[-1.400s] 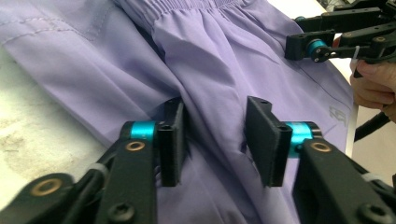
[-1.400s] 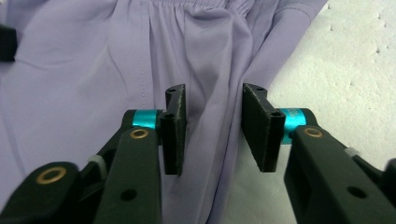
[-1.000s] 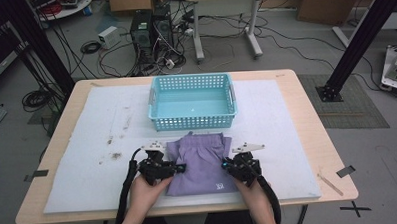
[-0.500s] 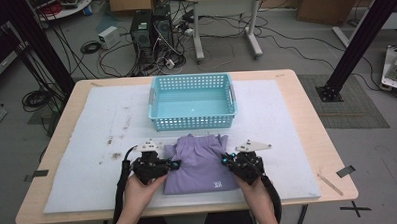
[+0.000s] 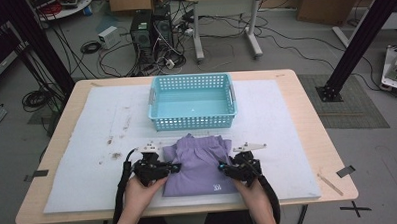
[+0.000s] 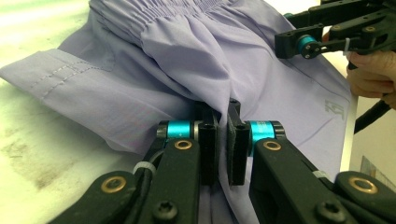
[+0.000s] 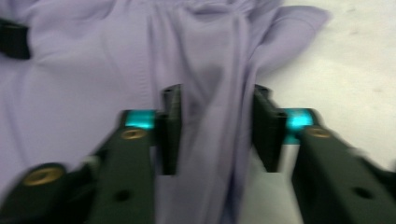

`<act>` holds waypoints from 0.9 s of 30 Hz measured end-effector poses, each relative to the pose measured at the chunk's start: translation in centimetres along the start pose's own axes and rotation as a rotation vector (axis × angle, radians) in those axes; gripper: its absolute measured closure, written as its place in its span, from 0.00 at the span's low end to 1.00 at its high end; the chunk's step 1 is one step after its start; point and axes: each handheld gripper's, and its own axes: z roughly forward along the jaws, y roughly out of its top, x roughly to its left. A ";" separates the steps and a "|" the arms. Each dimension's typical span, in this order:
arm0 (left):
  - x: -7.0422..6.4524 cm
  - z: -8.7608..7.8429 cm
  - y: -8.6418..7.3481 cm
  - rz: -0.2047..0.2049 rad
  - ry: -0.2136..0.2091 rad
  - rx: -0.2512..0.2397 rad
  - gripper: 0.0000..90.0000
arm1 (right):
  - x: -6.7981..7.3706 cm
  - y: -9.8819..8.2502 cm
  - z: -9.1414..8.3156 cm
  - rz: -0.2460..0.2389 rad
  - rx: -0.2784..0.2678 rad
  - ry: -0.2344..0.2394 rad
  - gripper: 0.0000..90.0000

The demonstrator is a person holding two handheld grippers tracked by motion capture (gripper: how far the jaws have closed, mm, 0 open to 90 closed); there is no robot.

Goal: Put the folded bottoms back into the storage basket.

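Note:
A lilac pair of shorts (image 5: 198,162) lies folded on the white mat near the front edge, with its elastic waistband toward the basket. My left gripper (image 5: 172,168) holds the garment's left edge, jaws shut on a fold of the cloth (image 6: 187,70). At the garment's right edge, my right gripper (image 5: 222,167) stands open, and a ridge of the lilac fabric (image 7: 219,116) runs between its two black jaws. The right gripper (image 6: 303,44) also appears across the cloth in the left gripper view.
A turquoise perforated basket (image 5: 193,119) stands just beyond the shorts at mid-table. The white mat (image 5: 87,146) has dark smudges at its left. Computers, cables and desk legs are on the floor behind the table.
Both grippers have slid slightly outward and nearer to me along the shorts' side edges. The garment lies flatter and more spread than a second ago.

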 end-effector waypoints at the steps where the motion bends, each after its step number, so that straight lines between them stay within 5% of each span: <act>1: 0.0 0.1 0.0 0.002 -0.002 0.004 0.96 | 0.3 0.1 0.1 -0.014 0.005 -0.017 0.85; 2: 0.0 0.2 0.0 0.006 -0.005 0.003 0.96 | 0.4 0.1 0.2 -0.037 0.012 -0.018 0.95; 5: -0.2 0.1 0.2 0.025 -0.002 -0.009 0.96 | 0.5 0.4 0.3 -0.057 0.011 0.019 0.98; 14: -0.7 -2.0 1.6 0.072 0.001 -0.091 0.97 | 1.0 1.6 -2.6 -0.081 -0.157 0.030 0.98; 19: -1.5 -3.7 3.6 0.114 -0.001 -0.143 0.97 | 1.2 3.3 -4.0 -0.099 -0.208 0.038 0.98; 27: -0.7 -5.9 8.4 0.132 0.006 -0.210 0.97 | 0.8 8.0 -5.5 -0.114 -0.281 0.048 0.98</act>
